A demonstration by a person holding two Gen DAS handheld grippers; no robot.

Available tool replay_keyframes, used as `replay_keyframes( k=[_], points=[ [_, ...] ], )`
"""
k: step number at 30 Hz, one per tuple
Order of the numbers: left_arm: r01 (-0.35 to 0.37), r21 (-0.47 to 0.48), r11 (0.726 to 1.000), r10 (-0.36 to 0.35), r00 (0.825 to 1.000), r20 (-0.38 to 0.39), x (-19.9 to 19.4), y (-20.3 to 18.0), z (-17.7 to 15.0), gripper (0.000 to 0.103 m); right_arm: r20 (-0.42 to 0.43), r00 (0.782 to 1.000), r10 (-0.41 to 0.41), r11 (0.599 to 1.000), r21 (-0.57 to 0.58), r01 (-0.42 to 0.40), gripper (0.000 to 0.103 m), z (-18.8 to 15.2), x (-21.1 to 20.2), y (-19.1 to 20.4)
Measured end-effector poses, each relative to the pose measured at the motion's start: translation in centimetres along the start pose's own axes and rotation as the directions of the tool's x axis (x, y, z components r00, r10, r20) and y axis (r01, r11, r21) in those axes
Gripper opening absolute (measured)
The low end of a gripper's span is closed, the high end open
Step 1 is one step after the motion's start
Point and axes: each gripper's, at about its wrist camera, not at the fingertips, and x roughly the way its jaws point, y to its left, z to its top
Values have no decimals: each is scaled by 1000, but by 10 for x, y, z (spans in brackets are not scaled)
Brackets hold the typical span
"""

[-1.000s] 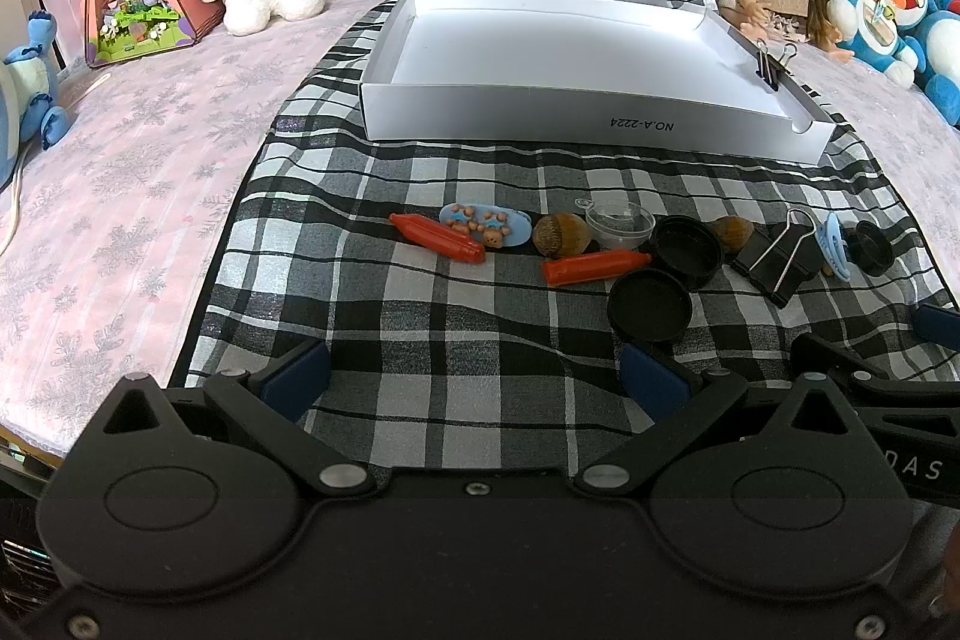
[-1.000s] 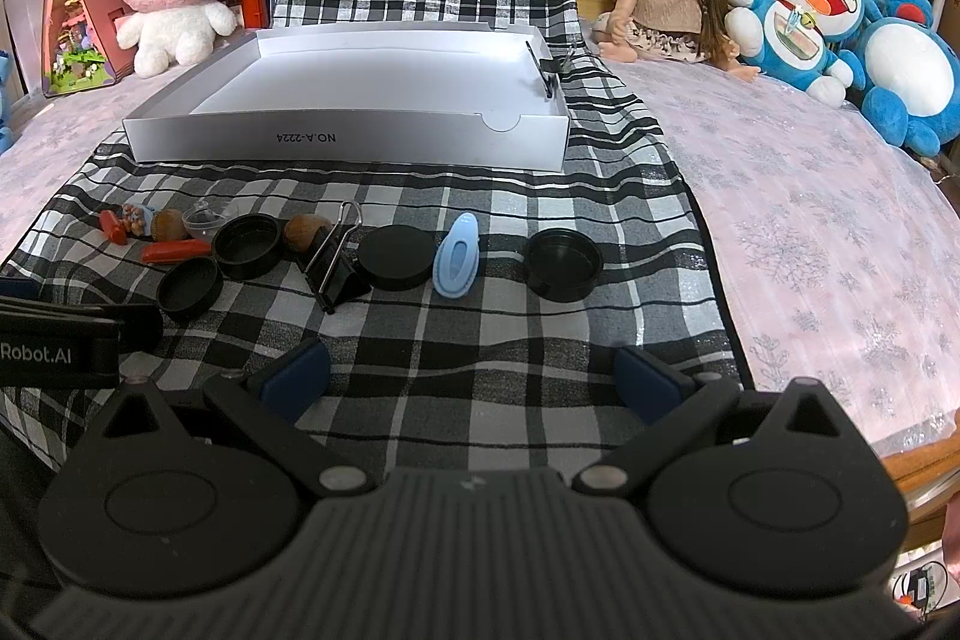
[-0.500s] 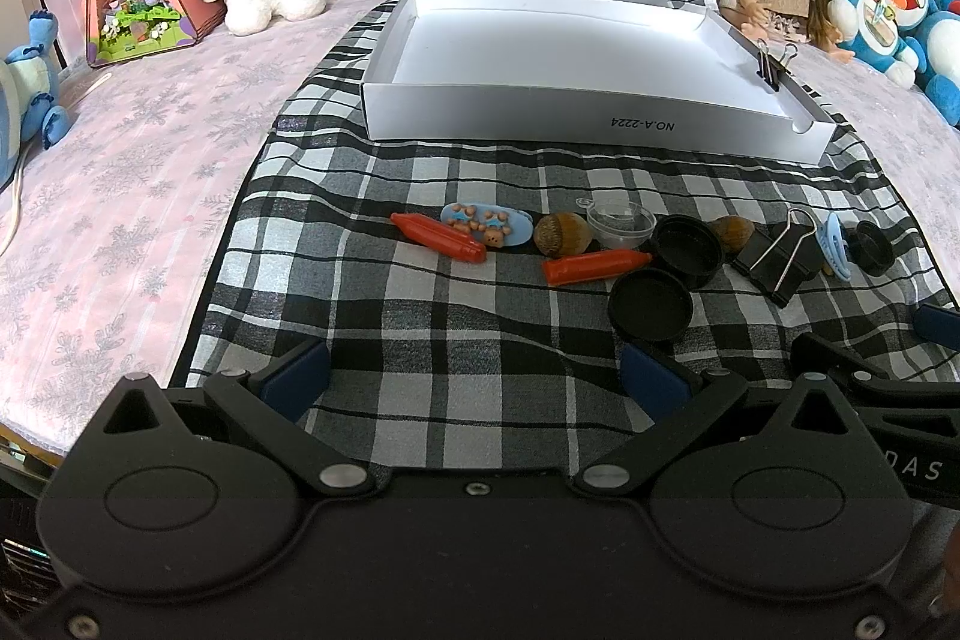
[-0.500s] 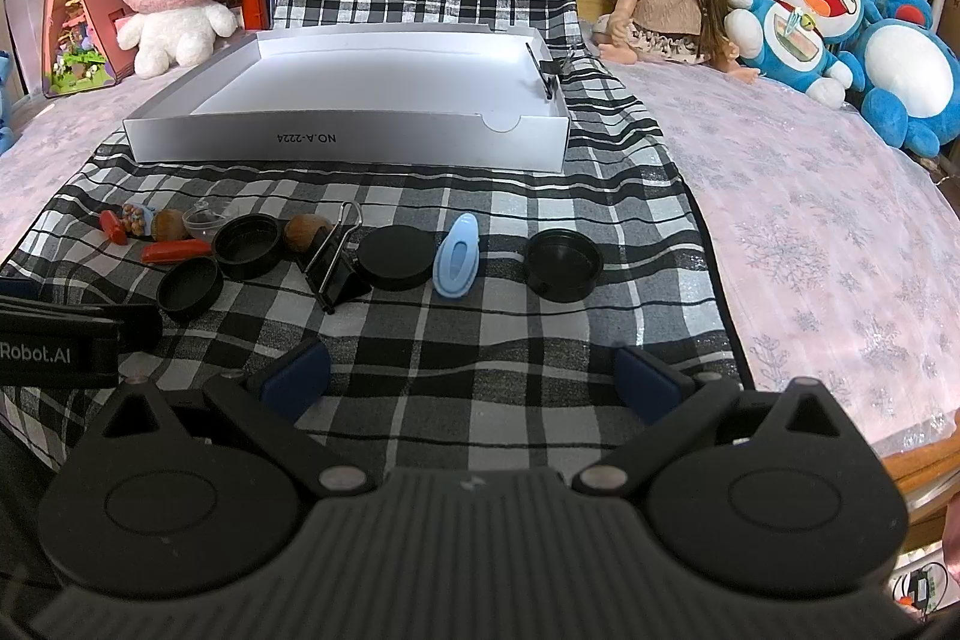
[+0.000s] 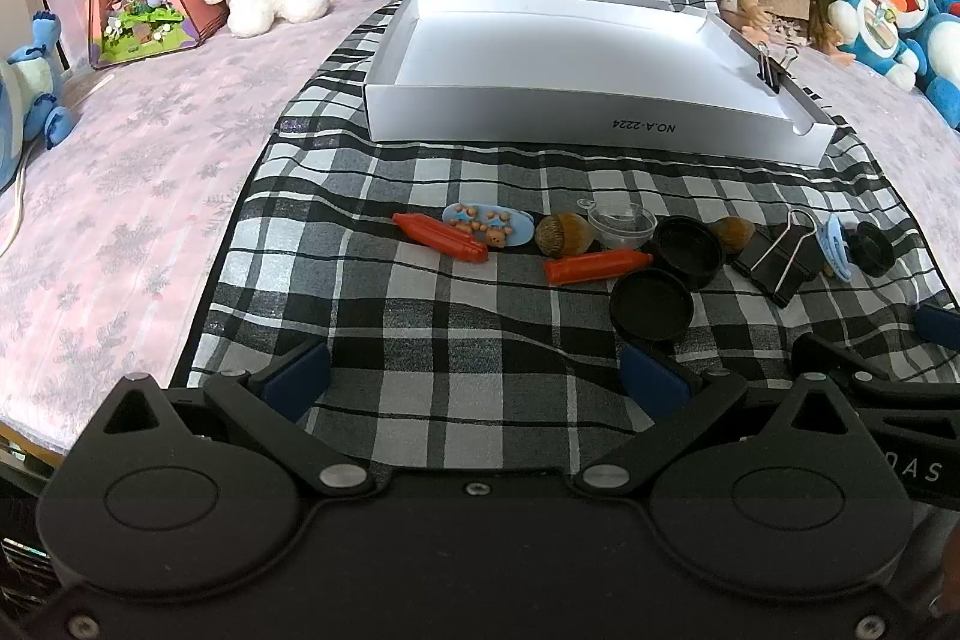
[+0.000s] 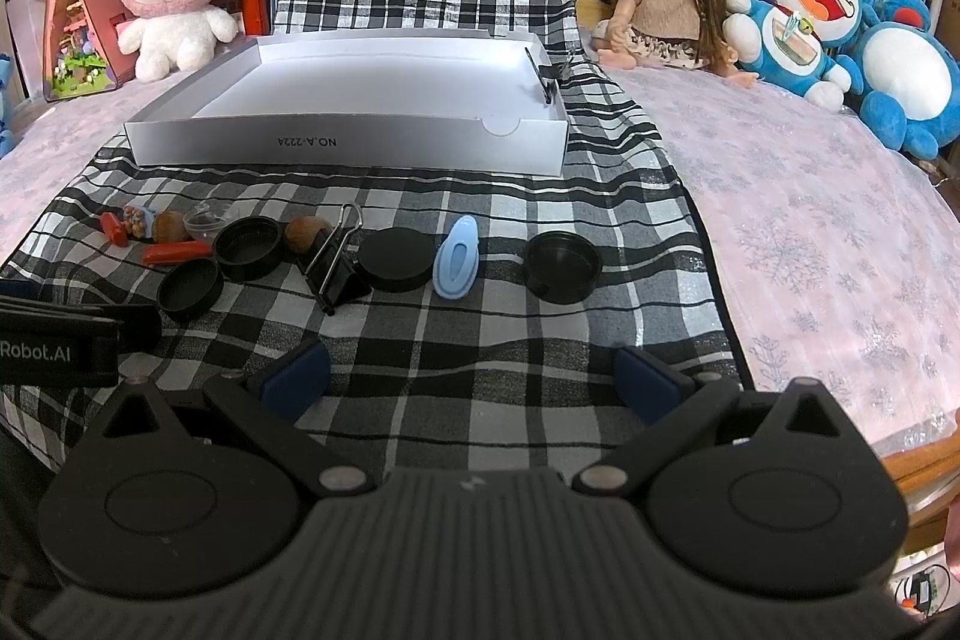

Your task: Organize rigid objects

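Fingers on both the left gripper (image 5: 474,376) and right gripper (image 6: 474,376) are sitting spread apart, gripping nothing, hovering low over the plaid cloth (image 6: 540,340) short of the row of small objects. Nothing looks sorted: black lids (image 6: 563,265), binder clip (image 6: 333,268), blue clip (image 6: 456,257), orange pieces (image 5: 597,265) and acorns (image 5: 564,233) are lying on the cloth in front of the white tray (image 6: 360,148). Next is probably reaching forward and closing on one piece.

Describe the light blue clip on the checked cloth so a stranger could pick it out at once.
Start at the white tray on the checked cloth; a row of small items lies on the cloth in front of it. Toward the row's right end, the blue clip lies between a flat black lid and an open-side-up black lid. It is the only pale blue oval among black pieces.
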Motion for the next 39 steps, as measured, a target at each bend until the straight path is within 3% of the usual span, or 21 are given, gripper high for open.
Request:
replay_keyframes(
  k=[19, 29, 32, 34, 37, 39],
  points=[
    [15, 21, 1000, -16, 999, 41, 1, 2, -3, 103, 34, 999, 9, 1000, -5, -9, 103, -3, 0, -1],
    [14, 38, 999, -19, 993, 120, 0, 1, -14, 103, 99, 995, -19, 1000, 25, 17, 103, -11, 0, 6],
    [36, 38, 999, -41, 991, 125, -4, 2, -12, 91, 119, 993, -2, 1000, -11, 3, 103, -10, -1, 9],
    [36, 52, 998, -43, 988, 146, -8, 2, -10, 68, 142, 990, 16, 1000, -27, -12, 103, -9, -4, 9],
    [18, 70, 997, -31, 984, 175, -13, 1, -8, 51, 177, 984, 36, 998, -48, -28, 103, -6, -9, 7],
    [48, 63, 997, -59, 981, 183, -17, 3, -6, 42, 193, 980, 47, 998, -56, -37, 99, -4, -12, 6]
  ],
)
